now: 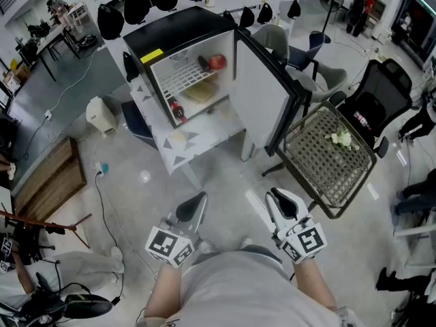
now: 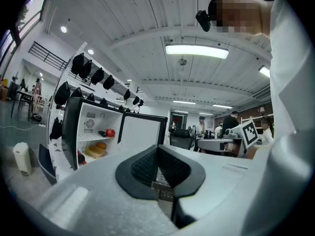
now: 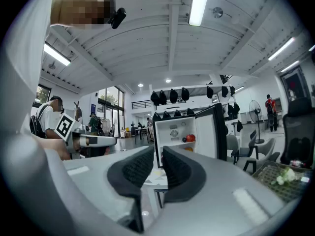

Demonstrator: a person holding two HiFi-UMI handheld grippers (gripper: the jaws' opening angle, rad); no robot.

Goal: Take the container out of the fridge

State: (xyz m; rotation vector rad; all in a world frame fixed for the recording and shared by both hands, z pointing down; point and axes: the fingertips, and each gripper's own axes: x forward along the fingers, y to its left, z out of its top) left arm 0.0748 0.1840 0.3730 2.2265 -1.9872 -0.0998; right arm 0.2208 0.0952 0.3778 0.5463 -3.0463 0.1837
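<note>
A small black fridge stands on a low white table ahead of me, its door swung wide to the right. On its lower shelf lies a yellowish container; a red round fruit sits on the wire shelf above it. Both grippers hang low by my body, well short of the fridge. My left gripper is shut and empty. The right gripper holds nothing, its pads a narrow slit apart.
A red bottle stands in the fridge's bottom left. A mesh-seat chair is right of the door, a black office chair behind it. A white canister, cables and a wooden crate lie on the floor at left.
</note>
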